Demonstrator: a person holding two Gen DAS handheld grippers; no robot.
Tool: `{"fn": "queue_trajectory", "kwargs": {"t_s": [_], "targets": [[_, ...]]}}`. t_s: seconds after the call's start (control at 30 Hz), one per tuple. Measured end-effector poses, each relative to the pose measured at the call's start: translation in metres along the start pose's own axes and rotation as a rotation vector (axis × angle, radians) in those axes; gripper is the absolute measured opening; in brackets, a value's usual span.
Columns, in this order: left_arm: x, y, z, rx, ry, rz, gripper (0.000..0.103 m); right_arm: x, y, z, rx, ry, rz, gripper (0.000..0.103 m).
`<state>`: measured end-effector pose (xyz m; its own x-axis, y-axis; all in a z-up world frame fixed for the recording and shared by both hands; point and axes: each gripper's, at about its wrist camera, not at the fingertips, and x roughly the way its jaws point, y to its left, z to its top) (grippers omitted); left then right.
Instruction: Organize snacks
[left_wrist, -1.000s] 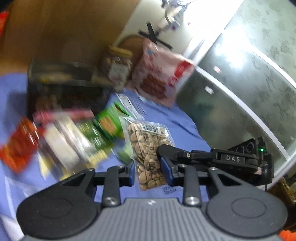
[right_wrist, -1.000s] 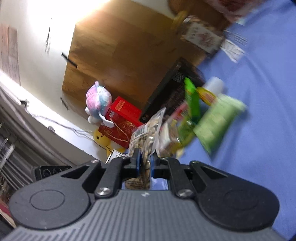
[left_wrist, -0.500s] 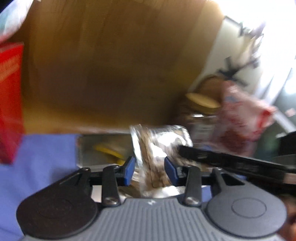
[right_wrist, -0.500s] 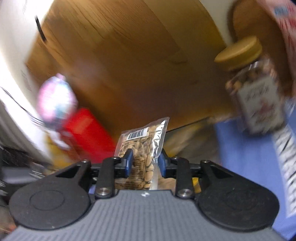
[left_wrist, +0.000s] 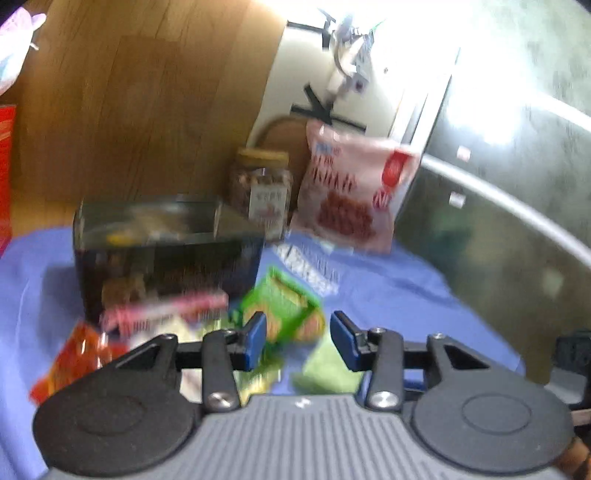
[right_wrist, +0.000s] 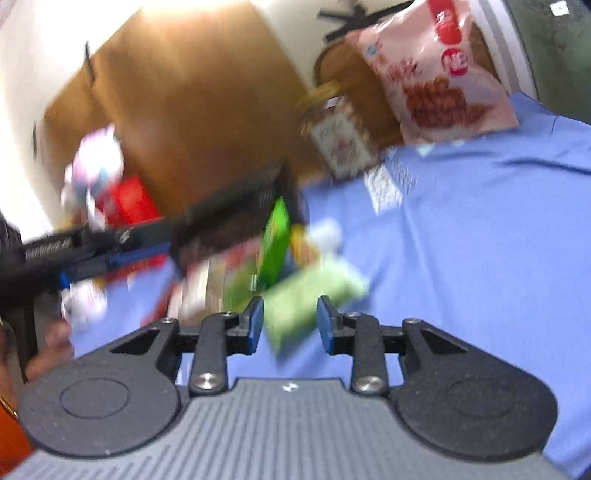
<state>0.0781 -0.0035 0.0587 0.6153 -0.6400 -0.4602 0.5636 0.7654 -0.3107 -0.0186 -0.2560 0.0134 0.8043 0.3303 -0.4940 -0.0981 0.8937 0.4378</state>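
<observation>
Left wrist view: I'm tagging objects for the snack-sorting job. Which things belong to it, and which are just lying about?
Part of the job:
black box
green packets
orange packet
nut jar
pink bag
both open grippers, left gripper, right gripper

Just lying about:
plush toy
red box
blue cloth

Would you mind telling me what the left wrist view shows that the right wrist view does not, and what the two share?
Only the left wrist view shows the orange packet at the near left of the pile and the open top of the dark box.

Only the right wrist view shows the left gripper from the side, the hand holding it, and a red box behind.

Both show the blue cloth, the lidded jar, the pink snack bag, the green packets and open, empty jaws.
</observation>
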Motion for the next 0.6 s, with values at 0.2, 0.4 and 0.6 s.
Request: {"fn": "queue_trajectory", "kwargs": {"t_s": [0.2,0.4,0.6], "targets": [[-0.019,0.019,-0.018,-0.067,0.070,0.102,0.039,-0.005,0.029,0.007,-0.070,0.012,0.033,0.035],[-0.038,0.032,-0.021,-0.153,0.056,0.159,0.039,0.006,0.028,0.048,-0.158,-0.045,0.063,0.035],[-0.047,0.059,-0.033,-0.258,0.059,0.215,0.039,0.062,0.029,0.090,-0.240,-0.025,0.048,0.050]]}}
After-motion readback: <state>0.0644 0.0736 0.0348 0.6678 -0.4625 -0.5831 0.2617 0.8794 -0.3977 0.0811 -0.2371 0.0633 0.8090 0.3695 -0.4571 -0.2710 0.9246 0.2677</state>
